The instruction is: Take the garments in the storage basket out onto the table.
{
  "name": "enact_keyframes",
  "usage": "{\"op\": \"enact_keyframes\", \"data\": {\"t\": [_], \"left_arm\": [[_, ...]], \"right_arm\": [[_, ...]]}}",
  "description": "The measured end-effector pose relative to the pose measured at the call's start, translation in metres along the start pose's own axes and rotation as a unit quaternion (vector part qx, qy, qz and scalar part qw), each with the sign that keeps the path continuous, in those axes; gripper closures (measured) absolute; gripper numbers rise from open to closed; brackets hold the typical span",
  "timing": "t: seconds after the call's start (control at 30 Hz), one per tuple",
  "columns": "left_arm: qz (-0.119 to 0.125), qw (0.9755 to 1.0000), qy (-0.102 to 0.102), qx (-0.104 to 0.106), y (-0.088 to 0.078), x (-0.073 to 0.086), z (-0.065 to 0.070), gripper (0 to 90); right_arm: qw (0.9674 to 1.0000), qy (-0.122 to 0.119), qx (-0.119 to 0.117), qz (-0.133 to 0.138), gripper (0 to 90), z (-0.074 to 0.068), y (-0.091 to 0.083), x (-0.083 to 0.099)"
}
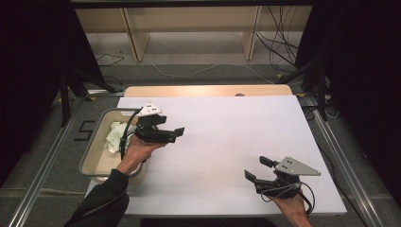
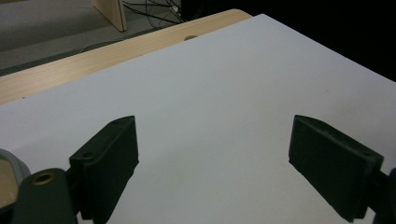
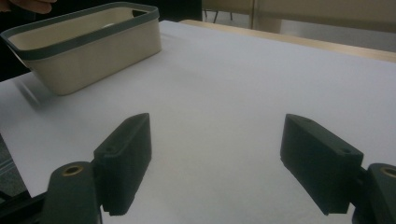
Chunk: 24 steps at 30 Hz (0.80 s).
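Currently, your work area reads as follows, largest item first.

Table: the white table (image 1: 227, 142) carries a bare white top, with a strip of light wood (image 1: 208, 91) showing along its far edge.

Tub: a beige tub (image 1: 92, 156) with a grey rim sits at the table's left edge, on your left side. From the right gripper view the tub (image 3: 93, 51) stands well apart from the jaws, at the far left of the white surface.

Tub contents: crumpled white material (image 1: 115, 137) lies inside the tub; what it is cannot be told.

Left hand: your left hand (image 1: 137, 151) comes over the tub's right rim, with a dark sleeve (image 1: 101, 201) behind it.

Left gripper: the left gripper (image 1: 176, 134) is held just beside the tub, over the table, pointing right. Its jaws stand wide apart with nothing between them, and bare table shows in the gap in the left gripper view (image 2: 214, 154).

Right hand: your right hand (image 1: 291, 208) is at the near right edge of the table.

Right gripper: the right gripper (image 1: 257, 169) points left and away from you, well apart from the tub. Its jaws stand wide apart and hold nothing; the right gripper view (image 3: 215, 163) shows bare table between them.
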<state>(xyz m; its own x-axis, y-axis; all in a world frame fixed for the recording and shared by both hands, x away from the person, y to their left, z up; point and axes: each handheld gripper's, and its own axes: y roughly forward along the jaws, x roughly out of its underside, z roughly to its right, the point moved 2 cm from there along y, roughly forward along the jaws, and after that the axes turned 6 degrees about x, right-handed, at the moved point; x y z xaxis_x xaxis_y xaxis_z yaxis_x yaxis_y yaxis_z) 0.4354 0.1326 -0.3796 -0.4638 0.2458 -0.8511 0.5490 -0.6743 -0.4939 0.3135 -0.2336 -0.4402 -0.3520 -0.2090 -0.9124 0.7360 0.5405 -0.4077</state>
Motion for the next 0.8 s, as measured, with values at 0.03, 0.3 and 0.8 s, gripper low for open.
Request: {"op": "enact_keyframes", "data": {"t": [0.03, 0.3, 0.8], "left_arm": [[-0.003, 1.0000, -0.001, -0.002, 0.001, -0.001, -0.001, 15.2], [-0.011, 0.9999, -0.007, -0.012, 0.006, -0.004, -0.013, 15.2], [-0.007, 0.9989, -0.026, -0.038, -0.012, 0.000, -0.042, 15.3]], "right_arm": [[1.0000, 0.000, 0.000, 0.000, 25.5, 0.000, 0.000, 0.000], [1.0000, -0.003, 0.002, 0.002, 25.6, 0.001, 0.000, 0.000], [1.0000, -0.008, -0.002, 0.002, 25.7, 0.000, 0.000, 0.000]]}}
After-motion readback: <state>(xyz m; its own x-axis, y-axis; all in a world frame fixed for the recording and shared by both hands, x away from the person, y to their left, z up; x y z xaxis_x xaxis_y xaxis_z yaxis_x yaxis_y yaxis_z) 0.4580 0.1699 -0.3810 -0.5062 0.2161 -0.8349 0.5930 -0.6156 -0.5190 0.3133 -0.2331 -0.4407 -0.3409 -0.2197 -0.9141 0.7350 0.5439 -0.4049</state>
